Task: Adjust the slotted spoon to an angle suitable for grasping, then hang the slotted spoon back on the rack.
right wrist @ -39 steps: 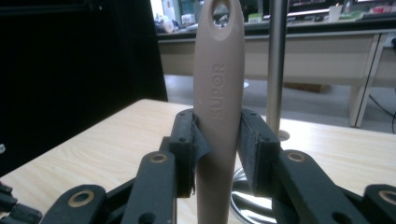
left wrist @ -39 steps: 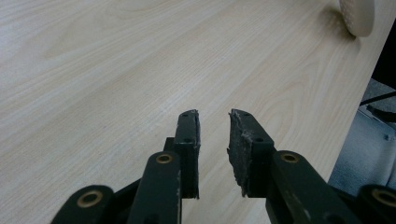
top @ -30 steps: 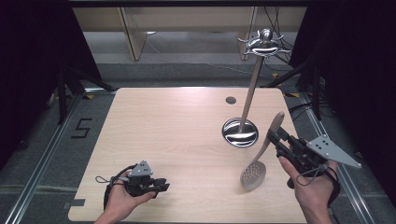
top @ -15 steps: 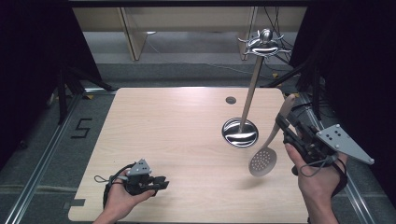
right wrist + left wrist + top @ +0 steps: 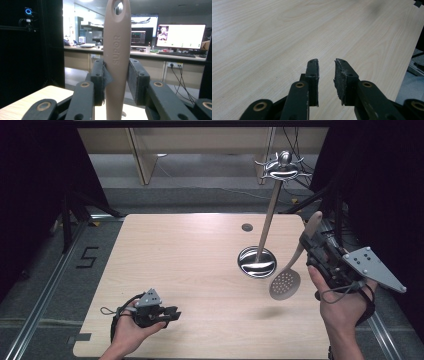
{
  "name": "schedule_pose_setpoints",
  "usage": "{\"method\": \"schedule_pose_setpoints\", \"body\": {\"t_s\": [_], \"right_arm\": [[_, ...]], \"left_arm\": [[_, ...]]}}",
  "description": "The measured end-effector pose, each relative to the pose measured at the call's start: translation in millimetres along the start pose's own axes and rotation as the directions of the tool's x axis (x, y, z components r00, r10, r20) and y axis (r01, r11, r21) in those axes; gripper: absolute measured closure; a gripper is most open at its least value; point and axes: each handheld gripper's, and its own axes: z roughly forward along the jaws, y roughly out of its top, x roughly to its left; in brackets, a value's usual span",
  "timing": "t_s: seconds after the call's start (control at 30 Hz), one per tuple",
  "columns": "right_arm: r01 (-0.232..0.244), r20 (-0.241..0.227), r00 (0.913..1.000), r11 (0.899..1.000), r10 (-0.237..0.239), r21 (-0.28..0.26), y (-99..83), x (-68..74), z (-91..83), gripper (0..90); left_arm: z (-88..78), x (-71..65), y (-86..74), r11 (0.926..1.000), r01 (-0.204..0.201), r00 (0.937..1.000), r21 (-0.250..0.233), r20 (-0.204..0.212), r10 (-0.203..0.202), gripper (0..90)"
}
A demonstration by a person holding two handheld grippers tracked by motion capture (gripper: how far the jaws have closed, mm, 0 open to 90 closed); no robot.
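A beige slotted spoon (image 5: 285,282) hangs above the right part of the wooden table (image 5: 190,265), its perforated head down and its handle (image 5: 117,57) up. My right gripper (image 5: 311,246) is shut on that handle, which stands upright between the jaws with a hanging hole at its top. A metal utensil stand (image 5: 270,210) with a round base (image 5: 257,261) and hooks at the top (image 5: 283,166) rises just left of the spoon. My left gripper (image 5: 172,315) rests low near the table's front left, open with nothing between its pads (image 5: 341,76).
A small dark round hole (image 5: 246,227) marks the table's far side. A floor mark "5" (image 5: 88,257) lies left of the table. Dark curtains flank both sides. The right gripper view looks out at desks and lit monitors (image 5: 180,36).
My right gripper has lifted the spoon up and to the right, tipping its handle more upright and its head off the table. The left gripper has stayed in place.
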Motion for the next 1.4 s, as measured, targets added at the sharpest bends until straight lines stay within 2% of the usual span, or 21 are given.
{"method": "schedule_pose_setpoints", "body": {"t_s": [0.13,0.23,0.27,0.33,0.47,0.5,0.57,0.6,0.63,0.7,0.8,0.93,0.97,1.0,1.07,1.13,1.27,1.3,1.33,1.37,1.4], "right_arm": [[-0.029,-0.015,0.9995,1.0,0.029,-0.003,1.6,4.7,0.3,69.3],[-0.016,-0.015,0.9998,1.0,0.016,-0.004,1.2,2.5,2.0,69.3],[-0.022,-0.013,0.9997,1.0,0.022,-0.006,1.1,2.5,2.6,69.3],[-0.025,-0.015,0.9996,1.0,0.025,-0.012,1.4,2.0,4.1,69.4],[0.006,-0.004,1.0,1.0,-0.006,-0.018,2.4,1.0,8.0,69.3],[-0.002,-0.007,1.0,1.0,0.002,-0.017,3.1,2.9,8.7,69.3],[0.017,0.014,0.9998,1.0,-0.017,-0.017,3.2,4.1,11.4,69.3],[0.012,0.013,0.9998,1.0,-0.012,-0.019,4.2,5.6,12.2,69.3],[-0.004,0.007,1.0,1.0,0.004,-0.012,4.7,7.9,13.1,69.3],[0.053,0.028,0.9983,0.998,-0.052,-0.022,6.0,8.3,17.0,69.3],[0.025,0.031,0.9992,0.999,-0.024,-0.021,8.7,16.0,19.5,69.3],[0.041,0.055,0.9978,0.998,-0.039,-0.043,12.7,21.2,24.1,69.3],[0.055,0.075,0.9959,0.997,-0.051,-0.049,14.3,21.8,24.9,69.3],[0.055,0.087,0.995,0.997,-0.05,-0.051,15.9,23.6,25.9,69.3],[0.049,0.101,0.9939,0.998,-0.044,-0.049,18.9,28.0,28.0,69.3],[0.06,0.122,0.9911,0.997,-0.053,-0.051,21.4,30.8,30.7,69.3],[0.052,0.142,0.9889,0.997,-0.043,-0.058,24.2,35.7,35.0,69.3],[0.057,0.146,0.9882,0.997,-0.048,-0.058,24.7,35.6,36.2,69.3],[0.058,0.15,0.9875,0.997,-0.05,-0.053,24.9,36.2,37.4,69.3],[0.067,0.15,0.987,0.996,-0.058,-0.053,25.2,35.9,39.1,69.3],[0.052,0.15,0.9877,0.997,-0.044,-0.05,25.1,37.4,40.2,69.3]], "left_arm": [[-2.7,-0.8,-4.7,0.9999,0.009,0.9999,-0.004,-0.006,-0.009,71.9],[-6.0,-1.6,-7.1,0.9994,0.032,0.9993,-0.012,-0.018,-0.032,71.9],[-8.6,-0.6,-6.9,0.9999,0.013,0.9996,-0.008,-0.024,-0.013,72.0],[-9.8,-1.3,-7.6,0.9997,0.015,0.9994,-0.018,-0.029,-0.016,72.0],[-9.5,-2.2,-9.0,0.9994,0.024,0.9993,-0.027,-0.027,-0.024,72.0],[-11.1,-0.2,-8.4,1.0,0.005,0.9994,0.001,-0.034,-0.005,72.0],[-10.6,-1.9,-8.4,0.9992,0.039,0.9989,-0.014,-0.026,-0.039,72.0],[-9.8,-1.5,-8.7,0.9992,0.023,0.9991,-0.032,-0.035,-0.024,72.0],[-11.9,0.3,-8.1,1.0,0.002,0.9991,-0.004,-0.043,-0.002,72.0],[-11.3,-0.8,-7.7,0.9996,0.013,0.9991,-0.023,-0.039,-0.014,72.0],[-11.3,-0.4,-5.2,0.9999,-0.001,0.9991,-0.016,-0.041,0.0,72.0],[-7.6,-3.0,-2.2,0.9998,-0.002,0.9993,-0.02,-0.038,0.002,72.0],[-7.4,-1.7,-1.3,0.9997,-0.025,0.9989,-0.005,-0.041,0.025,72.0],[-6.3,-3.8,-0.9,0.9997,-0.009,0.9997,-0.023,-0.025,0.008,72.1],[-6.5,-3.1,0.2,0.999,-0.041,0.999,-0.017,-0.021,0.04,72.1],[-5.9,-4.9,-0.6,0.9994,-0.026,0.9996,-0.022,-0.014,0.026,72.1],[-9.1,-4.1,-0.5,0.9978,-0.064,0.9978,-0.013,-0.018,0.064,72.1],[-8.7,-5.4,-0.9,0.9984,-0.043,0.999,-0.036,-0.009,0.043,72.1],[-9.9,-4.9,-0.7,0.9985,-0.045,0.9989,-0.029,-0.014,0.045,72.1],[-10.0,-5.2,-1.0,0.9996,-0.019,0.9998,-0.023,-0.01,0.019,72.1],[-10.1,-3.5,-0.7,0.9988,-0.043,0.9989,-0.021,-0.018,0.043,72.1]]}}
